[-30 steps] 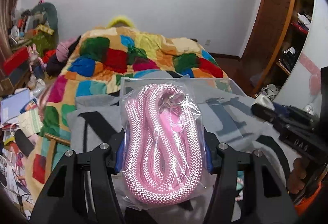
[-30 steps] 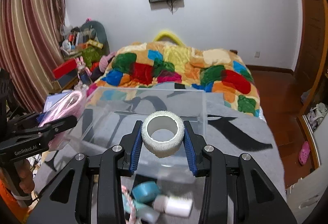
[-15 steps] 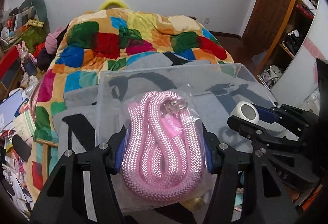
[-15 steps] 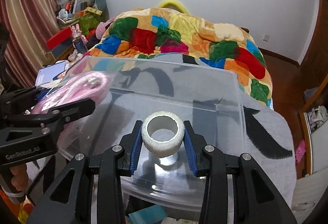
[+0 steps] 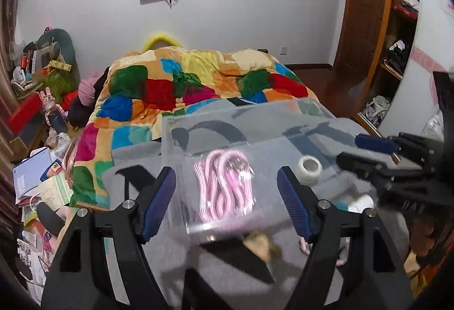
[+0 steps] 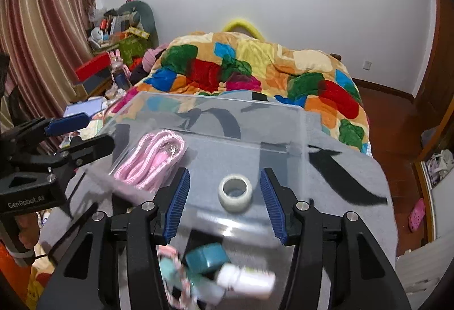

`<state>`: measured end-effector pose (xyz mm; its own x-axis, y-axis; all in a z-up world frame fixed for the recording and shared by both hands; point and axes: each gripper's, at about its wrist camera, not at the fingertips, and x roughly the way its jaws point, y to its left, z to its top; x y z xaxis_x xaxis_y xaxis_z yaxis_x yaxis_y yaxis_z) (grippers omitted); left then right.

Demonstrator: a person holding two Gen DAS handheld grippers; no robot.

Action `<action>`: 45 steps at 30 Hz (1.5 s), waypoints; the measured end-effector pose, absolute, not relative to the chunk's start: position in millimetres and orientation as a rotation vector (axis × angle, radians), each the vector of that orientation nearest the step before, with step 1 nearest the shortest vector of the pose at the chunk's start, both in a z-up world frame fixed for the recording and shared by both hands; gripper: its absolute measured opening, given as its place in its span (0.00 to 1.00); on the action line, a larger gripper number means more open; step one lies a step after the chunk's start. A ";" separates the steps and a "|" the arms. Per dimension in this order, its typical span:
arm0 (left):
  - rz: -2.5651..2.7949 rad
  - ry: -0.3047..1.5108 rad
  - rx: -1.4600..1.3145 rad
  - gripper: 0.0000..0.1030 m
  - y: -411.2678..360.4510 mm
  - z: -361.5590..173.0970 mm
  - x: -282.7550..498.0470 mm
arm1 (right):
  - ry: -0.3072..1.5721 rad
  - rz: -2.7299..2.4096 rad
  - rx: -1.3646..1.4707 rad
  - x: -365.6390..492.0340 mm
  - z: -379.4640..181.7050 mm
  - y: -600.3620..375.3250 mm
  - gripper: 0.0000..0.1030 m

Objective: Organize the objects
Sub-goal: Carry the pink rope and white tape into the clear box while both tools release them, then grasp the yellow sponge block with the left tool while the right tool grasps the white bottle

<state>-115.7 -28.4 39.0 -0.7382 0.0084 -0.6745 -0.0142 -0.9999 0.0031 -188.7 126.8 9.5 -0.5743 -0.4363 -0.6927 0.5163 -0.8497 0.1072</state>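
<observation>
The teal tape roll (image 6: 205, 257) and white bottle (image 6: 247, 280) are motion-blurred, partly hidden behind the clear box's (image 6: 300, 134) near wall.

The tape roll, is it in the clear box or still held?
In the box. The tape roll lies on the clear box floor beside the pink rope, and the right gripper is open, touching nothing.

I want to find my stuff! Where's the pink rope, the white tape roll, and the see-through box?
pink rope (image 5: 224, 185), left wrist view, middle of the bagged coil.
white tape roll (image 6: 235, 193), right wrist view, its front wall.
see-through box (image 6: 300, 136), right wrist view, its right wall.
</observation>
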 end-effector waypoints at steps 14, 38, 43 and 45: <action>2.812 -0.036 -1.289 0.77 -20.4 -20.0 -81.6 | 0.093 -2.438 1.074 -149.1 -25.7 179.3 0.53; 2.713 -0.084 -1.403 0.41 -3.1 -49.2 -97.8 | 0.087 -2.423 1.131 -137.6 -58.5 174.6 0.46; 2.733 -0.070 -1.357 0.41 -5.6 -42.6 -75.4 | 0.048 -2.444 1.103 -134.8 -46.4 186.9 0.46; 2.747 -0.077 -1.327 0.41 -8.2 -34.4 -70.2 | 0.033 -2.455 1.079 -134.9 -37.3 189.3 0.46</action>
